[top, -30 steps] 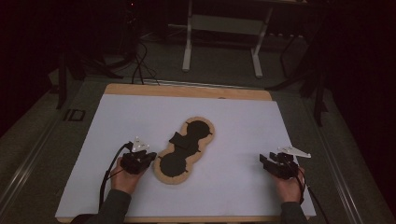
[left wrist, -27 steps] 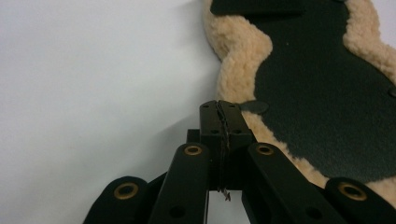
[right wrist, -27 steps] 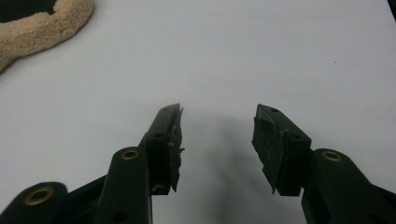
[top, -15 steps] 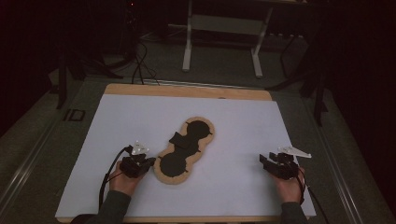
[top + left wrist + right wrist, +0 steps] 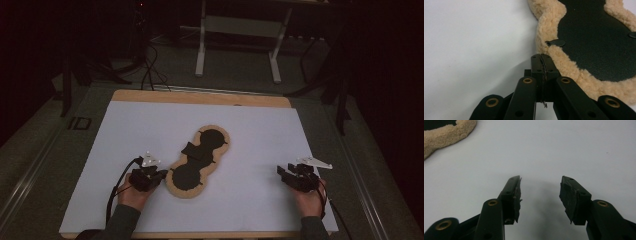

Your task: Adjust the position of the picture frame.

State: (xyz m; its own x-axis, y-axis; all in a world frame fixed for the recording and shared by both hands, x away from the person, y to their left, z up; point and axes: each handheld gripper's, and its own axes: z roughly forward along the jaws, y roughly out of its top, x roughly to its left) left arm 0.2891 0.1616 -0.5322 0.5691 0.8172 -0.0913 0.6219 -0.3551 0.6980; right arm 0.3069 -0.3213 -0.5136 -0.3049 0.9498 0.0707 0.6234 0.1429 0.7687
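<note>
A flat figure-eight piece [image 5: 192,172], black inside with a tan fleece rim [image 5: 549,22], lies in the middle of the white sheet. A small black tab [image 5: 556,42] sits at its edge. My left gripper [image 5: 159,174] rests just left of the piece's near lobe. Its jaws are shut together, and the tip [image 5: 541,58] reaches the fleece rim with nothing seen between the jaws. My right gripper [image 5: 282,172] lies on the sheet near the front right, well apart from the piece. Its jaws [image 5: 540,187] stand open with only bare sheet between them. The fleece rim [image 5: 446,132] shows far off at the upper left.
The white sheet [image 5: 125,130] covers a wooden board [image 5: 200,97] on the table. Beyond the far edge stand the white legs of a frame [image 5: 201,45], with dark cables [image 5: 150,70] on the floor. A cable [image 5: 117,187] trails from the left gripper.
</note>
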